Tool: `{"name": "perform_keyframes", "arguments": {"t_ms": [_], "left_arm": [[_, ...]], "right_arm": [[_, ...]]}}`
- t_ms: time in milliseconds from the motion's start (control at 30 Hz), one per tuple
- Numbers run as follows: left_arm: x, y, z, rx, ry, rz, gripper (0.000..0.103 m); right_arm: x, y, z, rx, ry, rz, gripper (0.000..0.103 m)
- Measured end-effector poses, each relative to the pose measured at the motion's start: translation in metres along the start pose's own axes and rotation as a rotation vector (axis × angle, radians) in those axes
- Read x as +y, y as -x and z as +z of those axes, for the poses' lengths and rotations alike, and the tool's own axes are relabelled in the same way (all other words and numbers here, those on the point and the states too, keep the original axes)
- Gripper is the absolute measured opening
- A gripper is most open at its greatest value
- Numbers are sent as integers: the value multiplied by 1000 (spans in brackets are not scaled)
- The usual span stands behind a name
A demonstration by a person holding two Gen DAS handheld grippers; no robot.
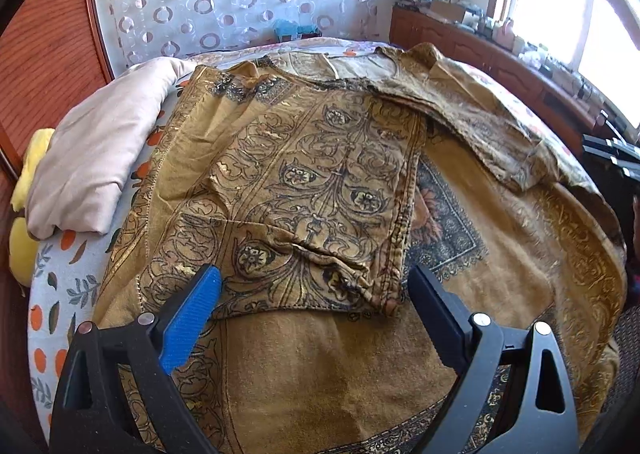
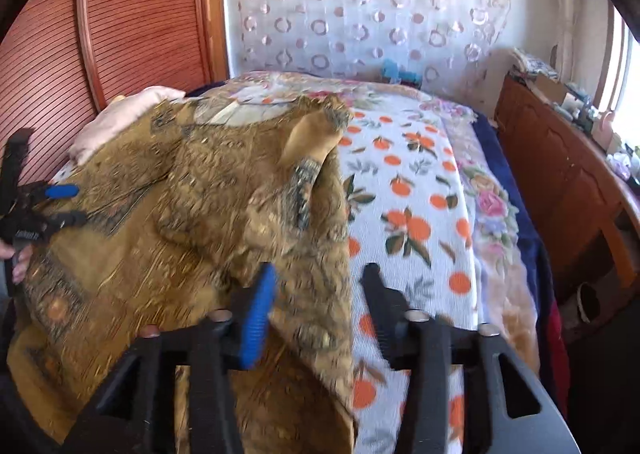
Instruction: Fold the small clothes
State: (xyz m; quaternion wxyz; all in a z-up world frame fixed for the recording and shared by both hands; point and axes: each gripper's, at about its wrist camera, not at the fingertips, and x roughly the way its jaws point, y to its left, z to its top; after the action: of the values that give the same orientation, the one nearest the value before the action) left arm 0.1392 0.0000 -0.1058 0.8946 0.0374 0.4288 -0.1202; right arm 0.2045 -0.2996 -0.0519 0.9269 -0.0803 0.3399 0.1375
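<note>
Two grippers, left gripper (image 1: 314,286) and right gripper (image 2: 320,286), both spread wide over ochre garment (image 1: 304,190), gripping nothing

Bare orange-print sheet (image 2: 412,222) rightward — pillow (image 1: 96,158) blocking left

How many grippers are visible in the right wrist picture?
2. The right gripper is at the bottom centre, open over the brown garment's edge. The left gripper is at the left edge, over the same garment.
</note>
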Motion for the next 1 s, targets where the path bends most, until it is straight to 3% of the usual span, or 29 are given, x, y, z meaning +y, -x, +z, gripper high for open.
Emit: {"name": "perform_keyframes", "arguments": {"t_ms": [267,367,500,600,733,800,1000], "left_arm": [[3,16,7,-55,18,-60,94],[-4,27,23,-97,-3,-97,94],[-21,29,57,-132,-53,-151,89],[-34,13,84,-111,-68,-189,86],[-43,-24,113,-45,-49,-250,68],[-47,-43,122,-5,-41,-239,62],[-48,-80,139,63,-19,-205,59]], "right_arm": [[0,-56,18,71,-37,-55,55],[-1,-67,14,108,-27,-89,55],[-6,-67,11,86,-51,-77,59],[-14,-66,11,93,-91,-49,63],[-18,-71,13,96,-106,-47,66],[-19,-74,13,96,-105,-52,67],[-19,-75,12,95,-108,-52,68]]}}
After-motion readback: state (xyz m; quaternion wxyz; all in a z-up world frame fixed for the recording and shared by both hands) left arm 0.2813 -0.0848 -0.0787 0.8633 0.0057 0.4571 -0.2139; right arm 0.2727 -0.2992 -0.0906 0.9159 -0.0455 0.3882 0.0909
